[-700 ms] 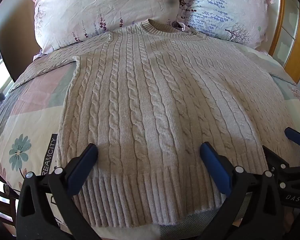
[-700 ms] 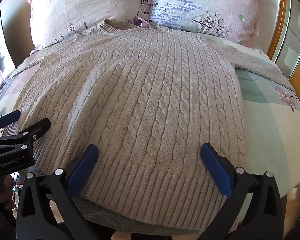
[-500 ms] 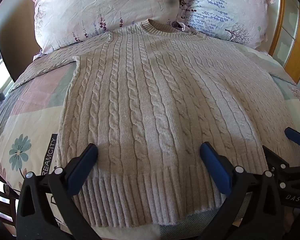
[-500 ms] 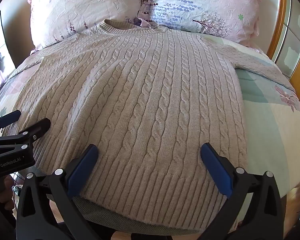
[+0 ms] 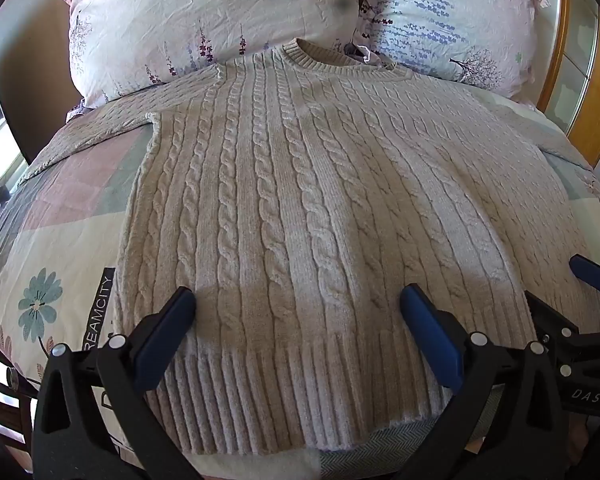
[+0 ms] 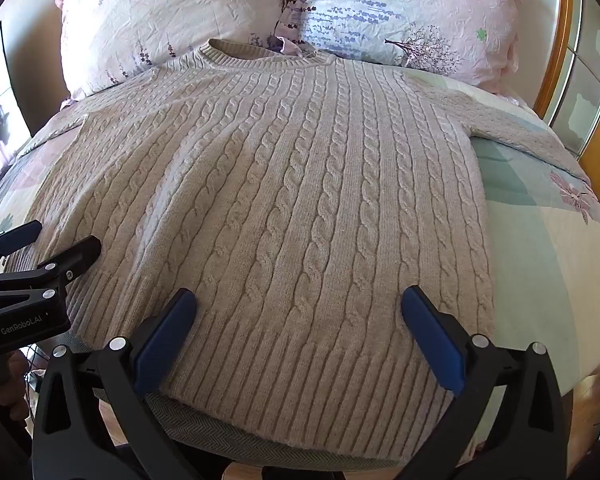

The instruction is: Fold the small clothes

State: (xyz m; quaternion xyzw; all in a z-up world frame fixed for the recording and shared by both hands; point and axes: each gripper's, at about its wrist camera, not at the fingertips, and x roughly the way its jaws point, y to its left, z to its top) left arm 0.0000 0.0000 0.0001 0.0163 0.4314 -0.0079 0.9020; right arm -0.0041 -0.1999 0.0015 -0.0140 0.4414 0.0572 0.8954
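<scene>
A cable-knit sweater (image 5: 300, 208) is lying flat, front up, on a bed (image 5: 52, 240), collar toward two pillows (image 6: 172, 12). Left gripper (image 5: 296, 320) and right gripper (image 6: 298, 320) are hovering over the hem, jaws wide open. Soft, thick and floppy, it is probably best pinched at the ribbed hem corners.

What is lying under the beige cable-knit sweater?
The beige cable-knit sweater lies flat on a pastel patchwork quilt with flower prints; its collar reaches two floral pillows. The quilt beneath its middle is covered, so unseen.
</scene>
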